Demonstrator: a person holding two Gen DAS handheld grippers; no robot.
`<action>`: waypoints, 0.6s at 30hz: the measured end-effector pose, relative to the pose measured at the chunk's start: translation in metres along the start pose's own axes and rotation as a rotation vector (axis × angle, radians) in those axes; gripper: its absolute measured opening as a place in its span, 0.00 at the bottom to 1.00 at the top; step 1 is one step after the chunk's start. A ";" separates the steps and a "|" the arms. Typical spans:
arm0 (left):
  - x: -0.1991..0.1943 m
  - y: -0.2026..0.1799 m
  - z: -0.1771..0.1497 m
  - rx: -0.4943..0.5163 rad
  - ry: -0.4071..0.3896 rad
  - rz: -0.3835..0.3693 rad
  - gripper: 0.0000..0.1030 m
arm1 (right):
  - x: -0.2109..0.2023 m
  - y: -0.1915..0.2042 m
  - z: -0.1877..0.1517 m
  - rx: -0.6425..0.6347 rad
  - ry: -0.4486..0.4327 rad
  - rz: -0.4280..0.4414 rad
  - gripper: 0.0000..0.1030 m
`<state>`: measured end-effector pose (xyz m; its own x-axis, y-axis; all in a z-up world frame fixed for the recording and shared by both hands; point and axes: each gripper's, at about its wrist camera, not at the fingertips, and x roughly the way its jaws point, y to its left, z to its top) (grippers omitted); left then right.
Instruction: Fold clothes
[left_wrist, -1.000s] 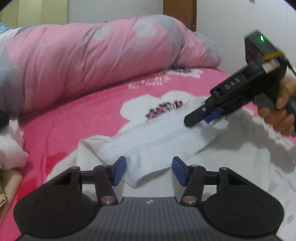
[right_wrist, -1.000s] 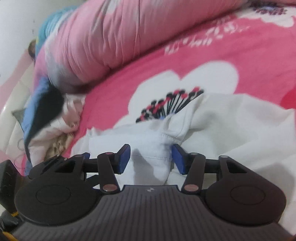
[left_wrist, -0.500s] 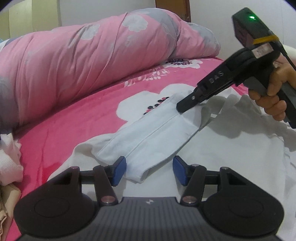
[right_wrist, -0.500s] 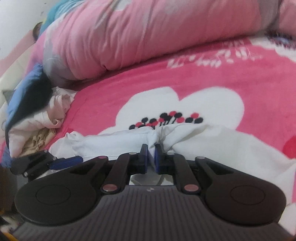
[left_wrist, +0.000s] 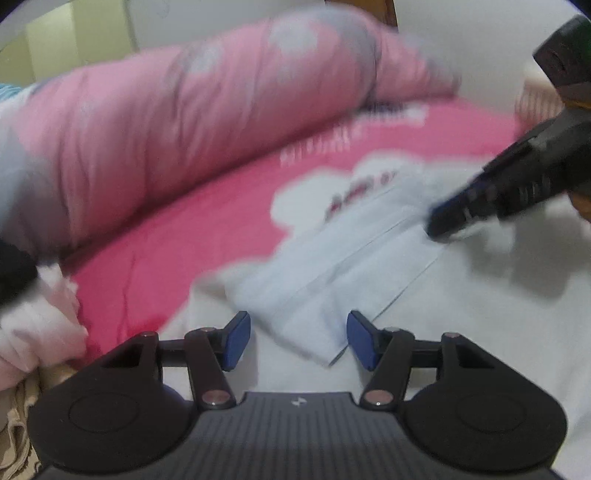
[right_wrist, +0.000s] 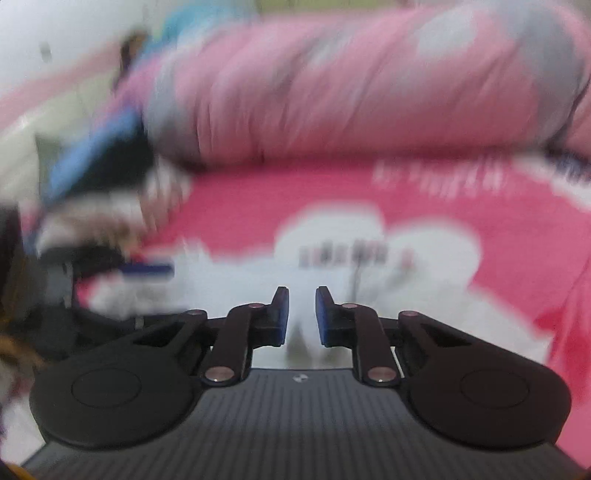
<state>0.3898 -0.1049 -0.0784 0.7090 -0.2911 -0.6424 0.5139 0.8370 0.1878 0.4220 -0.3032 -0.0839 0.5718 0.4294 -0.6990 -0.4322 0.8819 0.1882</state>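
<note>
The white garment (left_wrist: 461, 295) lies flat on the pink bed (left_wrist: 192, 236), its folded sleeve (left_wrist: 332, 273) between the wide-apart jaws of the left gripper (left_wrist: 297, 339). A rolled pink quilt (left_wrist: 184, 129) lies behind. The right gripper (right_wrist: 300, 317) jaws, slightly apart, have white cloth between them

No words, brands or numbers can be read in either view; both are blurred. The one sign is a small pale logo mark on the ribbed black body of each gripper, centred just behind the fingers: left gripper (left_wrist: 297, 339), right gripper (right_wrist: 302, 314). Its shape is too small to make out.
</note>
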 end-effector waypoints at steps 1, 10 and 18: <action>0.000 0.000 0.000 0.000 0.003 0.005 0.59 | 0.008 0.003 -0.009 -0.034 0.006 -0.022 0.12; -0.034 0.017 0.023 -0.054 -0.136 -0.037 0.73 | -0.035 0.013 0.017 -0.129 -0.171 -0.027 0.13; 0.032 0.034 0.021 -0.257 0.056 -0.068 0.78 | 0.019 -0.010 0.007 0.082 -0.107 -0.066 0.12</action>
<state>0.4399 -0.0955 -0.0772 0.6455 -0.3303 -0.6886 0.4144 0.9088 -0.0475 0.4419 -0.3029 -0.0947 0.6701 0.3839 -0.6353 -0.3352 0.9201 0.2025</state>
